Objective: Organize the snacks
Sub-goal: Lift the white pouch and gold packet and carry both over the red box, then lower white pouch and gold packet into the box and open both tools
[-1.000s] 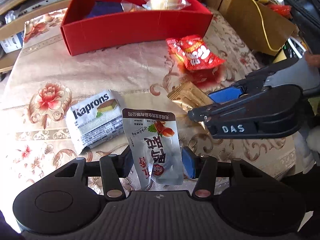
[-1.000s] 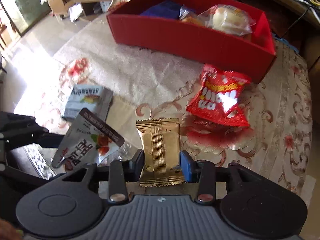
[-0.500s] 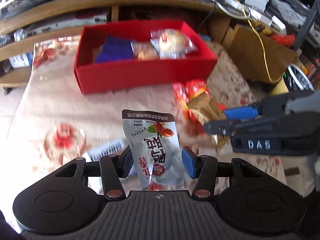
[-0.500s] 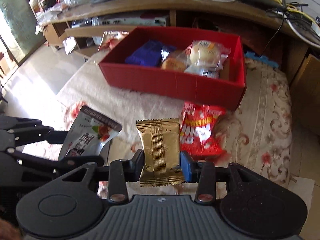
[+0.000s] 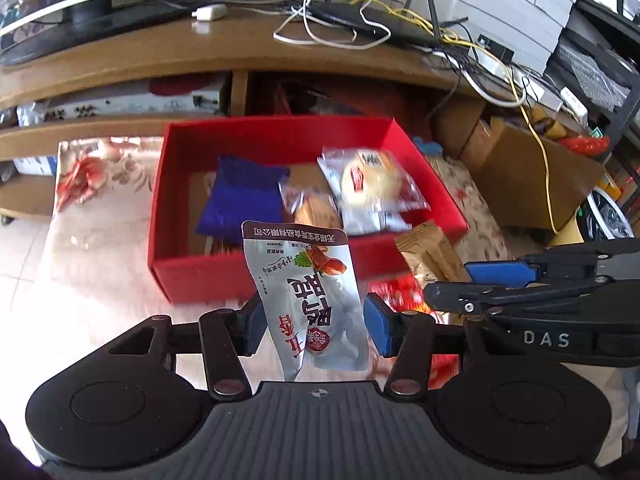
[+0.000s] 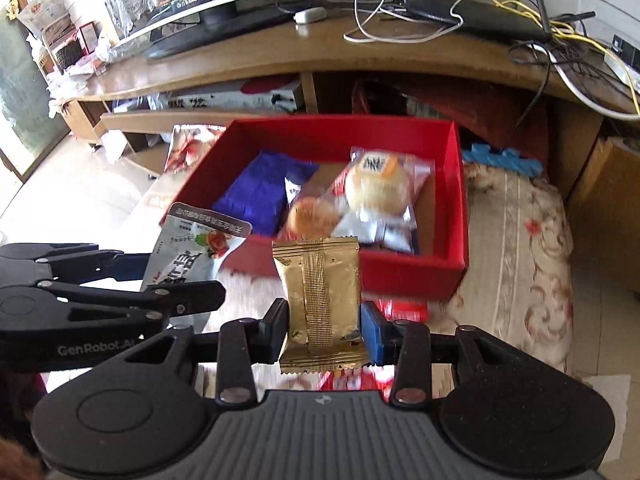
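Observation:
My left gripper (image 5: pixel 314 326) is shut on a grey-white snack pouch (image 5: pixel 310 300) with red print, held upright above the table. My right gripper (image 6: pixel 323 330) is shut on a gold foil packet (image 6: pixel 320 300), also lifted. Both are in front of the red box (image 5: pixel 192 276), which holds a blue packet (image 5: pixel 244 200), a small pastry (image 5: pixel 318 214) and a wrapped round bun (image 5: pixel 370 188). The right gripper with the gold packet shows at the right of the left wrist view (image 5: pixel 432 256). A red snack bag (image 6: pixel 400 310) lies below, mostly hidden.
The floral tablecloth (image 6: pixel 516 264) covers the table. Behind the box stands a wooden TV bench (image 5: pixel 200 52) with cables and a monitor (image 6: pixel 224 4). A cardboard box (image 5: pixel 532 184) stands at the right.
Both grippers have risen with their packets and come closer to the red box. The Kaprons packet has dropped out of view.

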The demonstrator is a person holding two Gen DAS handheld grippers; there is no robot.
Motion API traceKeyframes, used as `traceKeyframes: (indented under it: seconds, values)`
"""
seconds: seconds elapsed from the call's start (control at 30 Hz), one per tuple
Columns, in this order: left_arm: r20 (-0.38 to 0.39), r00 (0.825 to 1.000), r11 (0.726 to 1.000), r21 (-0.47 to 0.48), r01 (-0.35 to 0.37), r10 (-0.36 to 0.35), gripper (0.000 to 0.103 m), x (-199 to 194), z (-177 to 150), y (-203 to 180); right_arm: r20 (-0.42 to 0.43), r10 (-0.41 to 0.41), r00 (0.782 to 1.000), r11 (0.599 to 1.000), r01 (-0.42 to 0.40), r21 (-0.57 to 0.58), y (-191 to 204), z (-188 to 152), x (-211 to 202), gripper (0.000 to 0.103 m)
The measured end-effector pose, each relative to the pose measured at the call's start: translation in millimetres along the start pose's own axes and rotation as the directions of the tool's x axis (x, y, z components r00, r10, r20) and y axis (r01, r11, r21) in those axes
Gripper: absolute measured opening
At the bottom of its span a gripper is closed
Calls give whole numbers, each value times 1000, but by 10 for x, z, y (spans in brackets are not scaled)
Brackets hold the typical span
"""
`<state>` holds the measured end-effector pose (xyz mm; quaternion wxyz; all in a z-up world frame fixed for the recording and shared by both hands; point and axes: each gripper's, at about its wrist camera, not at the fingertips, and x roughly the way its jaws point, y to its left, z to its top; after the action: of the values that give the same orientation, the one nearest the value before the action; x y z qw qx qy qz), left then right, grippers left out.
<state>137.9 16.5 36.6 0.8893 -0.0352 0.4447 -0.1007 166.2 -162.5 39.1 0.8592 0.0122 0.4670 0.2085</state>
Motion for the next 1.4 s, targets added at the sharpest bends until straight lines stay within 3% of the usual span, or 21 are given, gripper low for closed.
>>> traceKeyframes:
  seconds: [0.53,0.6,0.67,0.93,1.27,1.4]
  values:
    - [52,998,999,-9,-35,35,57,253,540,31,50,-36,998,998,33,47,-129,503,222,40]
    - [47,999,1000,-3,-26,26,42,301,589,17,49,-36,998,998,34,49,-139,553,283,40]
    - [49,998,999,10,-44,43,39,350,625,-7,50,-48,998,998,46,46,-137,583,338,40]
    - [-7,997,997,-17,-77,77,40,655,649,104,10,-71,997,997,71,34,-185,635,650,40]
    - [-26,996,996,-36,-86,85,46,718,649,154,-10,-83,996,996,84,39,-234,676,845,40]
    - [-20,996,995,-35,-90,89,51,693,644,153,-10,-97,995,994,97,43,-244,676,835,46]
